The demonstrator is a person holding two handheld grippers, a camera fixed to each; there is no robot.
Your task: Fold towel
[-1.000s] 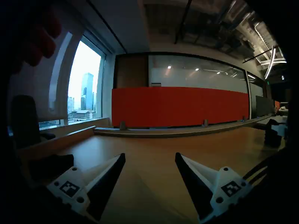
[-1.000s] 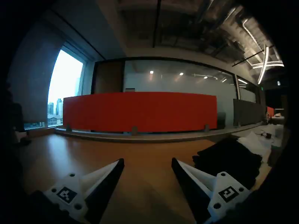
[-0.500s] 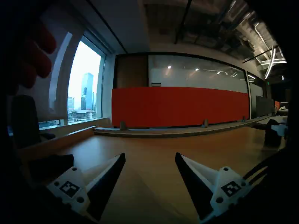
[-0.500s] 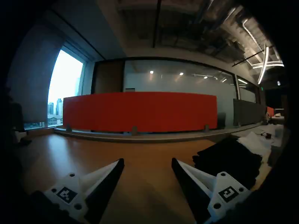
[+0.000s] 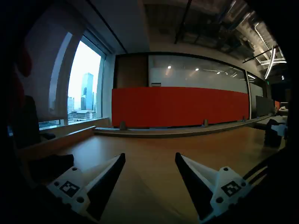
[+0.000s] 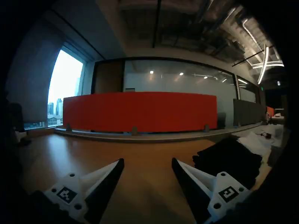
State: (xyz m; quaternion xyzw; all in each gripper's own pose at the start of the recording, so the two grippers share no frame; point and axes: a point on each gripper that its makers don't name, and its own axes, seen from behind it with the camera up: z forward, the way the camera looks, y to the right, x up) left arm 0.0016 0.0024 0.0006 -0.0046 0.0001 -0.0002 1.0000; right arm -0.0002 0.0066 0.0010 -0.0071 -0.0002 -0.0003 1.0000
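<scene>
Change: blurred reddish hand (image 5: pixel 22 63), a second ago raised before the window, now nearly off to the side; my grippers unmoved, so I judge folding not begun
Left gripper (image 5: pixel 149 154): white fingers spread, nothing between
Right gripper (image 6: pixel 147 160): likewise spread, empty
Towel: dark pile of folded black cloth (image 6: pixel 228 160), by the table's right edge, untouched; white cloths (image 6: pixel 258 143) behind it
Surface: tan wooden table (image 5: pixel 209 142), bare ahead
Room: long red partition panel (image 5: pixel 179 106) along the far edge; tall bright window (image 5: pixel 84 89); ceiling light strips (image 6: pixel 263 59)
</scene>
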